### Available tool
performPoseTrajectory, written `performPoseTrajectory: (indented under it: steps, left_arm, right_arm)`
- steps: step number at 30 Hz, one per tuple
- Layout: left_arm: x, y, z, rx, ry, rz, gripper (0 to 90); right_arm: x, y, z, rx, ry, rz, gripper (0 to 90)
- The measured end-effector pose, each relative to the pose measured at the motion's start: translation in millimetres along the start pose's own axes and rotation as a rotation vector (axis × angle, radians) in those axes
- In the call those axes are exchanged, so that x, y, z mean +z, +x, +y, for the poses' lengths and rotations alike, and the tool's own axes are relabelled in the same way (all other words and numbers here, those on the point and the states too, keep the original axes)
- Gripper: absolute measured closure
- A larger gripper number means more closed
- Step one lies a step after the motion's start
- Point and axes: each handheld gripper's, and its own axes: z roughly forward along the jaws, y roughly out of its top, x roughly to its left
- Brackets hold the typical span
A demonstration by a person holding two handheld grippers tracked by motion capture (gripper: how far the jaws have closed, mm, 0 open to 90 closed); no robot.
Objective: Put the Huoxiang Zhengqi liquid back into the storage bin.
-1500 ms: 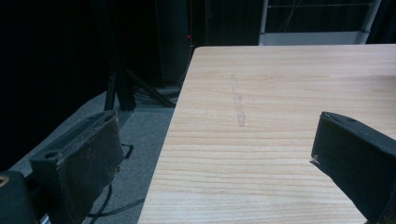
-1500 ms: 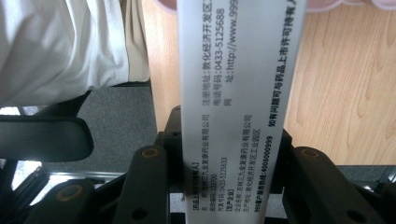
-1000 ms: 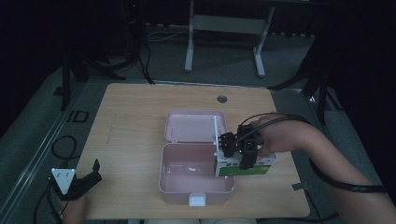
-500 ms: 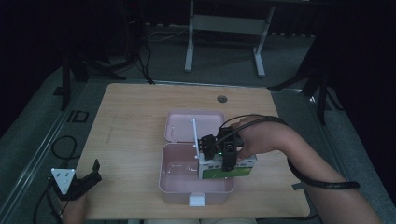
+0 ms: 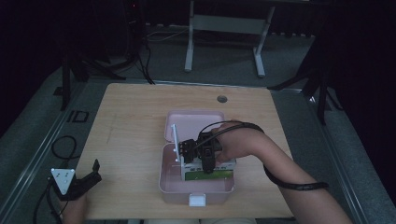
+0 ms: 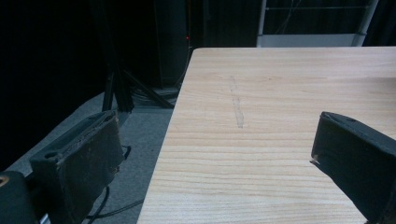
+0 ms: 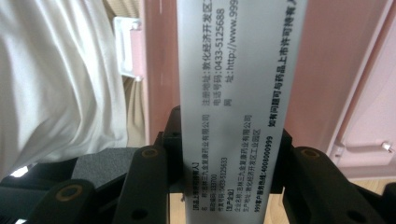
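Observation:
A pink box (image 5: 164,183) lies open on the wooden table (image 5: 130,121), its lid (image 5: 194,119) folded back flat behind it. My right gripper (image 5: 198,158) is shut on a white and green medicine carton (image 5: 210,173) and holds it over the box's tray. In the right gripper view the carton (image 7: 238,93) stands between the jaws, its grey printed side facing the camera, with the pink box (image 7: 322,70) behind it. My left gripper (image 5: 86,179) rests at the table's front left corner; its fingers (image 6: 84,163) stand wide open over bare wood.
A white latch (image 5: 196,200) sticks out at the box's front. A round hole (image 5: 222,99) marks the table's far side. A grey metal stand (image 5: 224,28) and cables lie on the floor beyond the table. A white garment (image 7: 60,79) shows beside the carton.
My right gripper has carried the carton leftward from the box's right side to over the tray. The left gripper has stayed put.

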Motion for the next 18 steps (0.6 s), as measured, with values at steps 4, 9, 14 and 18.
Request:
performPoseTrajectory:
  steps: [4,9,14,18]
  left_arm:
    - [0.1,-0.1,0.0,0.001,0.001,0.001,2.2]
    - [0.1,-0.7,0.0,0.006,0.003,0.000,2.2]
    - [0.2,0.0,0.0,-0.001,0.001,0.000,2.2]
    - [0.2,-0.3,0.0,0.003,0.001,0.001,2.2]
  right_arm:
    - [10.7,-4.4,4.6,0.024,0.003,0.004,63.1]
    - [19.1,-6.1,8.2,0.032,0.002,0.006,63.1]
    - [30.0,-8.5,10.2,0.053,0.002,0.018,63.1]
    - [40.7,-10.9,10.7,0.067,-0.007,0.032,63.1]
